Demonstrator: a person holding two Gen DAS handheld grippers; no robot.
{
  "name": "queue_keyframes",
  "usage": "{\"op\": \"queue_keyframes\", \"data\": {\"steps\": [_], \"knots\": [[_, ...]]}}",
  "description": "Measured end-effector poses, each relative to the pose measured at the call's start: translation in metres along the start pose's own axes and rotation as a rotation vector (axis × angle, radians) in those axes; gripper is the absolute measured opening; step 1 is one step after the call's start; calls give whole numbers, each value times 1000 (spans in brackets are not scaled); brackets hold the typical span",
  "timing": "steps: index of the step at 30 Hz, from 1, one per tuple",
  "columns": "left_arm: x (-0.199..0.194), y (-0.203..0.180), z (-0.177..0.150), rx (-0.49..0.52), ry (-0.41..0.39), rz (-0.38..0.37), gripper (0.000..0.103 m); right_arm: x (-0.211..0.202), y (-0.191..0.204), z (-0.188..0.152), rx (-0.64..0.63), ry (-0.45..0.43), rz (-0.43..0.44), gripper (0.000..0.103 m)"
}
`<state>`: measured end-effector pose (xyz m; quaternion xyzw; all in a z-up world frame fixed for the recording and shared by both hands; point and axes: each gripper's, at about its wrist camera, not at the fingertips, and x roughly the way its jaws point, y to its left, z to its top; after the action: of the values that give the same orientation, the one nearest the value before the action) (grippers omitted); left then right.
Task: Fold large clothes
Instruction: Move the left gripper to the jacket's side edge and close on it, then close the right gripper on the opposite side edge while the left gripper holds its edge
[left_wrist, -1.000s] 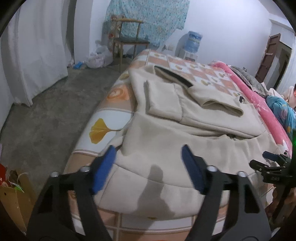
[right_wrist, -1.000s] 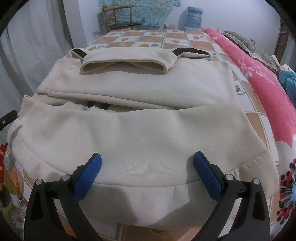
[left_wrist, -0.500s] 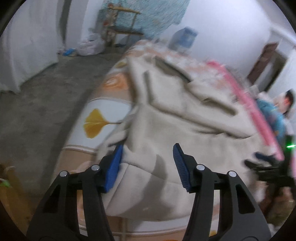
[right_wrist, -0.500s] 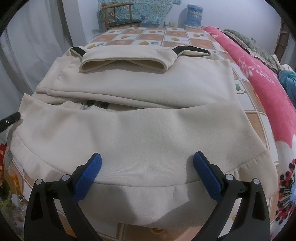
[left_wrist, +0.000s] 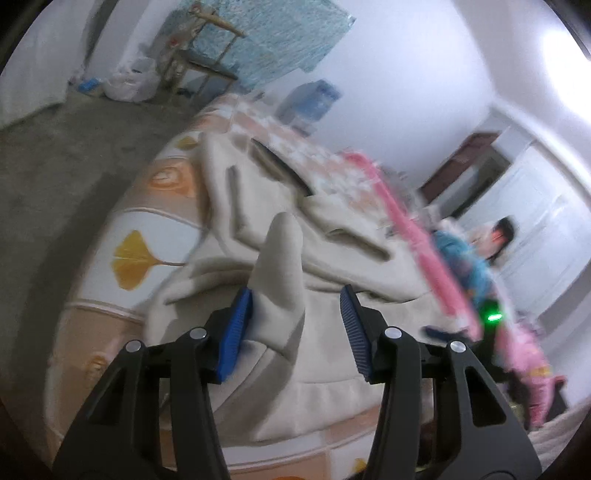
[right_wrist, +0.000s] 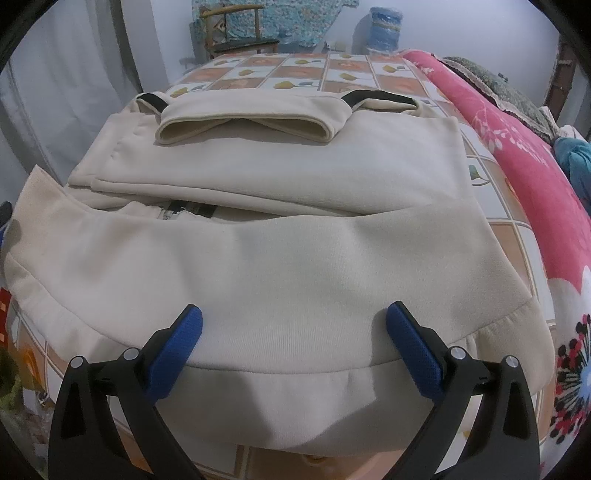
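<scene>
A cream jacket (right_wrist: 295, 240) lies half folded on the bed, its hem towards me, with black trim at the far collar. In the left wrist view a corner of the jacket (left_wrist: 280, 251) stands up in a peak. My left gripper (left_wrist: 295, 291) has its jaws closing around that peak. The fabric lies against the left pad (left_wrist: 236, 328), and a gap remains at the right pad (left_wrist: 352, 332). My right gripper (right_wrist: 294, 308) hovers open just above the hem, with nothing pinched between its fingers.
The bed sheet (right_wrist: 332, 70) has orange and white squares with leaf prints. A pink floral quilt (right_wrist: 517, 147) runs along the right side, with a person (left_wrist: 495, 240) lying beyond it. A wooden chair (right_wrist: 236, 29) and a water bottle (right_wrist: 386, 26) stand behind. Concrete floor (left_wrist: 55, 166) is on the left.
My left gripper has tilted and rolled, its jaws have narrowed, and the jacket corner now stands up between them. The right gripper has stayed put.
</scene>
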<state>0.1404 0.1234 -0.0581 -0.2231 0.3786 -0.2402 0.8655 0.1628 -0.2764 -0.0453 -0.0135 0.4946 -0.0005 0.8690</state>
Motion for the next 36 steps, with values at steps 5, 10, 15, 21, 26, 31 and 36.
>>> {"op": "queue_keyframes", "data": {"steps": [5, 10, 15, 21, 26, 31, 36], "knots": [[23, -5, -4, 70, 87, 142, 46, 0, 0, 0, 4, 0, -5, 97], [6, -5, -2, 33, 11, -63, 47, 0, -1, 0, 6, -3, -6, 97], [29, -5, -7, 91, 101, 176, 41, 0, 0, 0, 7, -5, -8, 97], [38, -38, -15, 267, 107, 422, 32, 1, 0, 0, -1, -5, -2, 97], [42, -53, -20, 332, 103, 561, 29, -13, -22, 3, 39, 22, 118, 96], [43, -58, -21, 355, 104, 622, 30, -54, -73, -2, 107, -89, 143, 96], [44, -61, -23, 375, 103, 651, 30, -68, -119, 1, 143, -125, 88, 90]]}}
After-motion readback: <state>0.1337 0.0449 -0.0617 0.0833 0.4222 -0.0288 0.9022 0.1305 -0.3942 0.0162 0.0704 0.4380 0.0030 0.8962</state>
